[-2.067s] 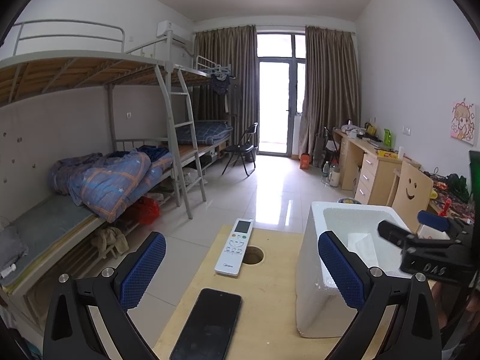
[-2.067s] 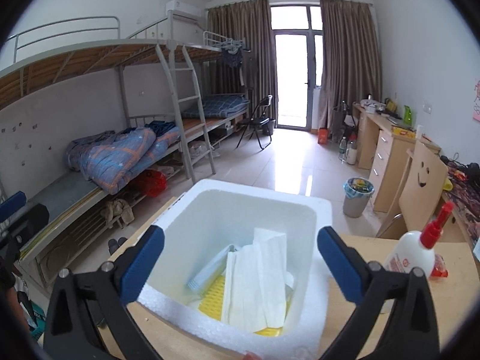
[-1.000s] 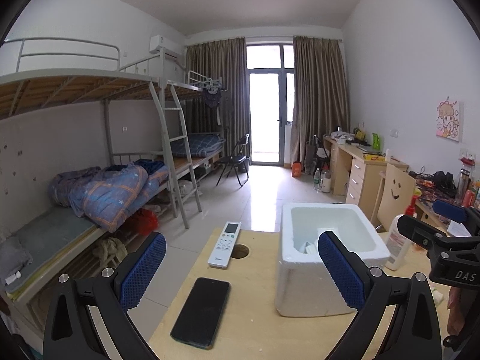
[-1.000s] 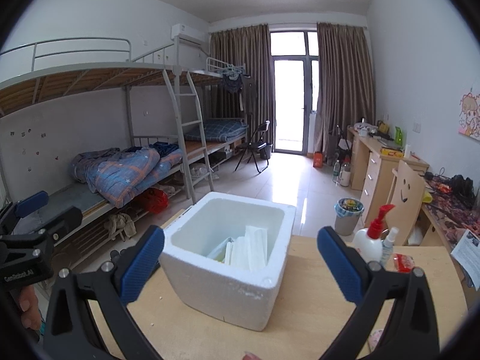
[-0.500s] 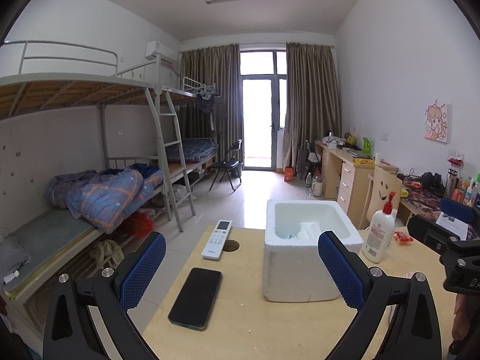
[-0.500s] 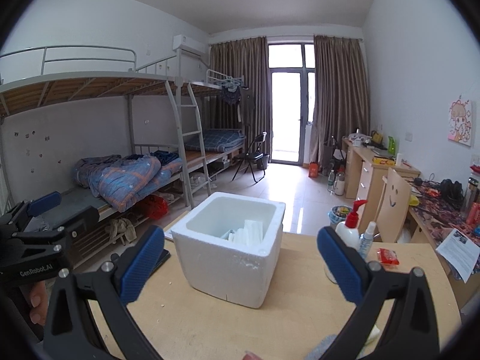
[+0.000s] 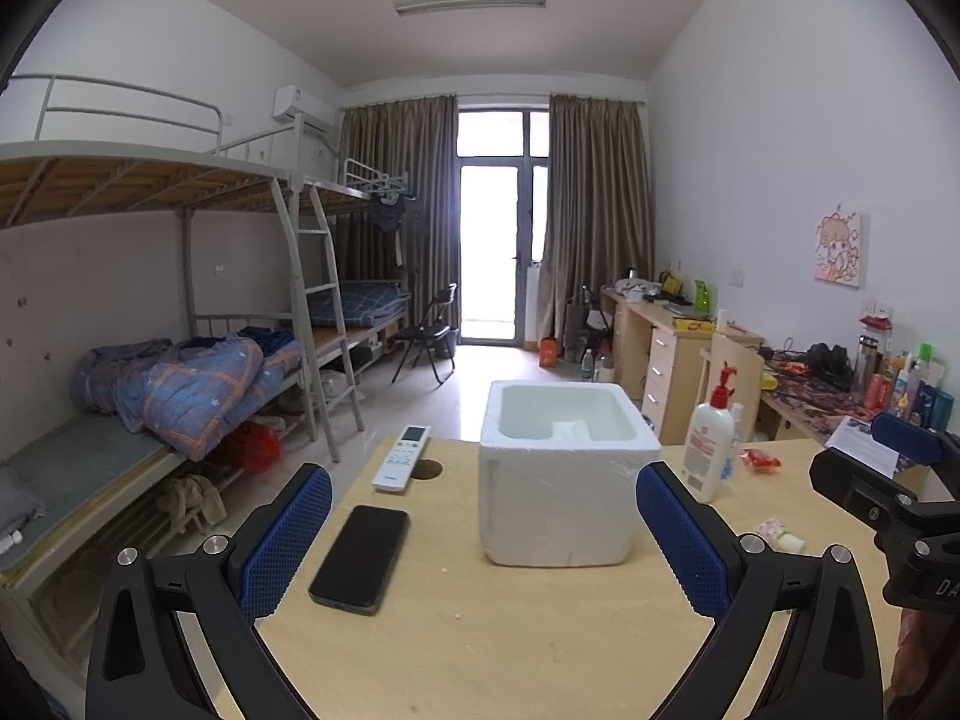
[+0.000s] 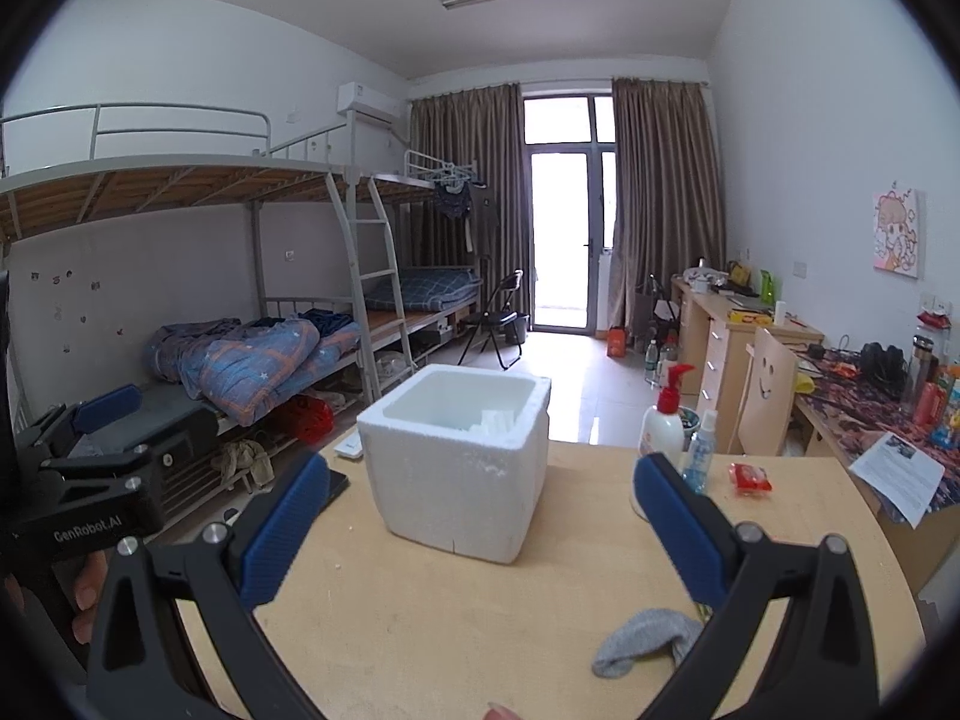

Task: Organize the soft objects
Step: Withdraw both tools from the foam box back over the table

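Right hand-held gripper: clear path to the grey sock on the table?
Probably yes. The right hand-held gripper is open and empty, the sock lies on bare table just below its right finger, and the foam box stands farther back.

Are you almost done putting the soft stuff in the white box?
Partly. Some folded white cloths already sit in the foam box. Nothing is in hand: the left gripper and the right gripper are both open and empty. Left to do: the grey sock lies on the table near the right gripper, and a small pale bundle lies right of the box.
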